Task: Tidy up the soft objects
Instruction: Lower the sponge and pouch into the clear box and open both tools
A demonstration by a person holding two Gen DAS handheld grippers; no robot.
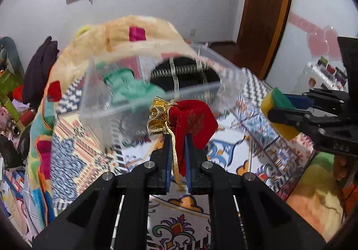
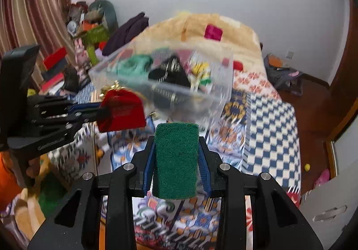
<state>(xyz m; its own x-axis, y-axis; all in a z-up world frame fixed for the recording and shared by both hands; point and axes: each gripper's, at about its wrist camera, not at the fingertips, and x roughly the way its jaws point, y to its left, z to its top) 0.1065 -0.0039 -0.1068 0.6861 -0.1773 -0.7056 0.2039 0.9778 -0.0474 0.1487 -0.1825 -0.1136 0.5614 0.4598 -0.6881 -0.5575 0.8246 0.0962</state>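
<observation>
My left gripper (image 1: 178,138) is shut on a red velvet pouch (image 1: 193,120) with a gold ribbon trim; it also shows in the right wrist view (image 2: 122,111), held above the bed. My right gripper (image 2: 176,149) is shut on a sponge (image 2: 175,160) with a green scouring face and a yellow body; it shows at the right of the left wrist view (image 1: 277,111). Just beyond both stands a clear plastic box (image 1: 107,97) (image 2: 214,97) on the bed, holding a green cloth (image 1: 127,88), a black patterned fabric (image 1: 185,75) and small yellow and green items (image 2: 201,73).
The bed has a patterned patchwork cover (image 2: 268,120). A beige plush blanket (image 1: 143,26) is heaped behind the box. Clutter of clothes and boxes (image 2: 89,35) lies along the left wall by a striped curtain. A wooden door (image 1: 266,8) and floor are to the right.
</observation>
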